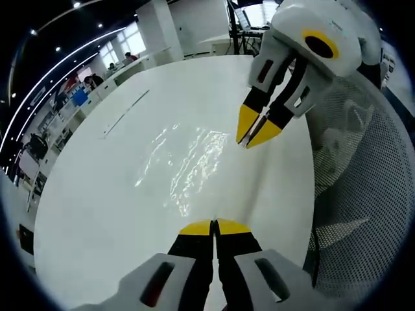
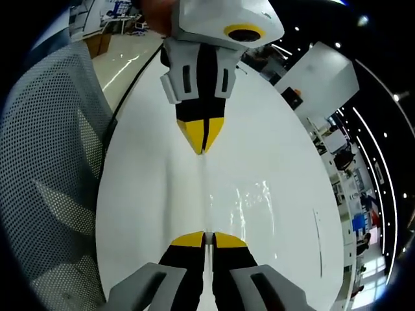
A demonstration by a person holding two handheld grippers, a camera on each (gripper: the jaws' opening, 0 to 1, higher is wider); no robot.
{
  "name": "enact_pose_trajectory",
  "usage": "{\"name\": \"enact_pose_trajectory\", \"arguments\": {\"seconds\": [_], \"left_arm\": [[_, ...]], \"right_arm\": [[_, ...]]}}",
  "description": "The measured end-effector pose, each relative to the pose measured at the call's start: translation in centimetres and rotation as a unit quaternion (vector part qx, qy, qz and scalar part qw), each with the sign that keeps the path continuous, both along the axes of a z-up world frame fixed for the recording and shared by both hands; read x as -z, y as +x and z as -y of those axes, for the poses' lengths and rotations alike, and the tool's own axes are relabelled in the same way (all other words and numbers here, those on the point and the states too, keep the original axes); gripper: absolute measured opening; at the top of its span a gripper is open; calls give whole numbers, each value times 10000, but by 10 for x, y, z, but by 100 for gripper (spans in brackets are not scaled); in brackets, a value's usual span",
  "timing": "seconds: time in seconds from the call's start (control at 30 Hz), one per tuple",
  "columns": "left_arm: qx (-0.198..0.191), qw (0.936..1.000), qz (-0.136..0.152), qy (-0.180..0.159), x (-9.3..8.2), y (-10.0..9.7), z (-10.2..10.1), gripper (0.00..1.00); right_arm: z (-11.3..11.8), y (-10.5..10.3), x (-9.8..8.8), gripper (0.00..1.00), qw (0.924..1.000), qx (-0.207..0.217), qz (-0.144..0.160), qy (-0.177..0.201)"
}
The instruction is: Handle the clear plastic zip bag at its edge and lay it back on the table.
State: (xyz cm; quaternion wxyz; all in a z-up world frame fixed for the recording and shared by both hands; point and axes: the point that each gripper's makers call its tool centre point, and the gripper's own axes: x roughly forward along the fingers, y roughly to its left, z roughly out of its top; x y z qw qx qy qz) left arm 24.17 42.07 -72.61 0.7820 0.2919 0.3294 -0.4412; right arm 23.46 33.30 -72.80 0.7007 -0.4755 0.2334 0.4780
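A: Left gripper view: what are the fingers doing?
B: The left gripper (image 1: 214, 228) is closing its fingers on the bag (image 1: 188, 165) edge, yellow tips together. The right gripper (image 1: 256, 133) is coming in from the right, pinching the same edge farther along.
A: And the right gripper view?
B: The right gripper (image 2: 204, 238) is clamping the edge; the left gripper (image 2: 203, 137) is facing it.
A: Where's the bag?
B: Lying spread on the white surface (image 1: 97, 194), its gripped edge running between both grippers, beside a mesh chair (image 1: 369, 194).
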Motion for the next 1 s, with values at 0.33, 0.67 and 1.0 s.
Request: {"name": "enact_pose_trajectory", "arguments": {"seconds": [0.33,0.67,1.0], "left_arm": [[-28,10000,-66,56,5,2,-8,0],[-58,9999,-57,105,6,3,-14,0],[-147,9998,-48,91,5,4,-18,0]], "right_arm": [[15,2,0,0,9998,193,-1,-65],[21,2,1,0,9996,264,6,-85],[23,2,0,0,9996,273,27,-101]]}}
